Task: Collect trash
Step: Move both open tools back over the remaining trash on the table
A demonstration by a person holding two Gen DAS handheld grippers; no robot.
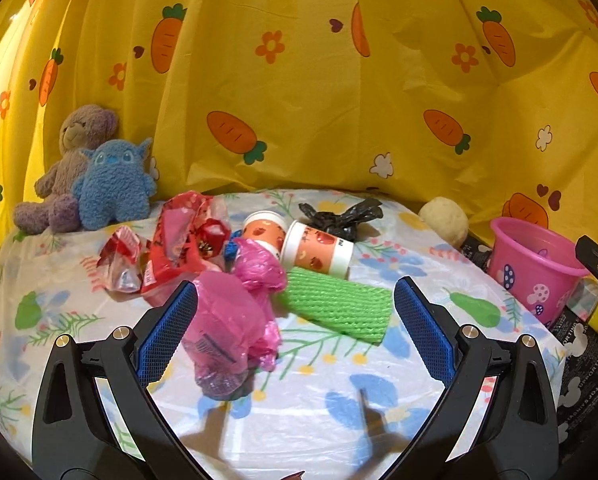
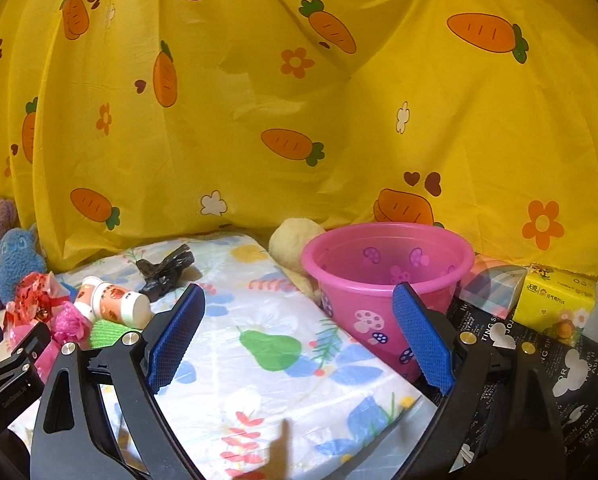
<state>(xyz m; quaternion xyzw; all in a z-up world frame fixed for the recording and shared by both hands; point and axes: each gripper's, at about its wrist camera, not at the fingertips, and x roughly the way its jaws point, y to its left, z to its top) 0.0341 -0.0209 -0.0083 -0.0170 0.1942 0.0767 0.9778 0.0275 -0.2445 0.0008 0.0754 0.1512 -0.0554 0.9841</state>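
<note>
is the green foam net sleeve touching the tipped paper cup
Touching: in the left wrist view the green foam net sleeve lies against the tipped paper cup.

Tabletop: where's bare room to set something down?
Free: the floral cloth between the green foam net and the pink bucket, and the near strip below the pink bag. Crowded: the far left, around the red wrappers and paper cups.

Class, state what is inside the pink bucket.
Nothing shows inside the pink bucket: only its bare inner wall with mushroom prints showing through. Its floor is hidden by the near rim, so the very bottom cannot be checked.
</note>
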